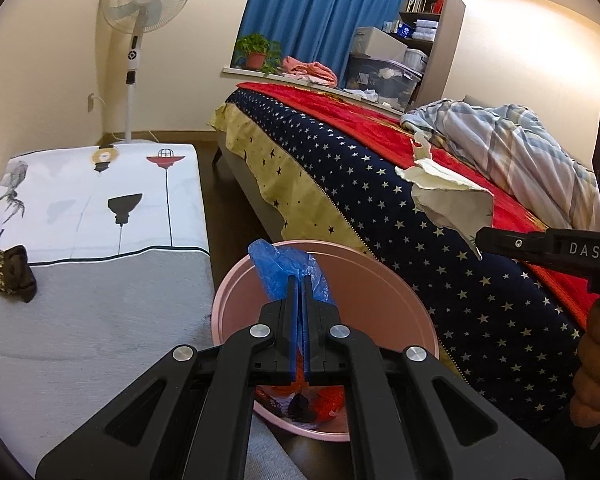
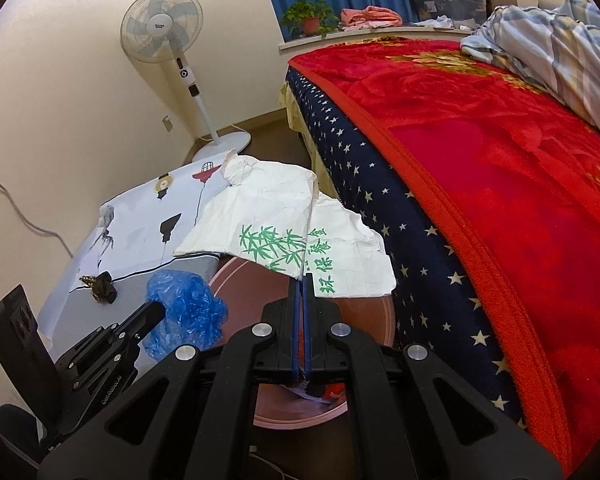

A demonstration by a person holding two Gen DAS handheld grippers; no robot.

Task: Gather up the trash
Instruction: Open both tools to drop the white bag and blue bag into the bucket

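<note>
A pink round bin (image 1: 372, 288) stands on the floor between the low bed and the big bed, with red and dark trash at its bottom. My left gripper (image 1: 299, 280) is shut on a crumpled blue plastic bag (image 1: 276, 264), held over the bin's left rim. From the right wrist the same blue bag (image 2: 188, 312) hangs off the left gripper (image 2: 156, 308). My right gripper (image 2: 304, 278) is shut on a white paper bag (image 2: 284, 220) with green bamboo print, spread above the bin (image 2: 380, 320). From the left wrist that paper bag (image 1: 448, 200) hangs at the right gripper (image 1: 480, 236).
A low bed with a white printed cover (image 1: 100, 200) lies left of the bin, with a dark crumpled scrap (image 1: 14, 272) on it. The big bed with red blanket (image 2: 480, 152) and starred sheet fills the right. A standing fan (image 1: 140, 40) is at the wall.
</note>
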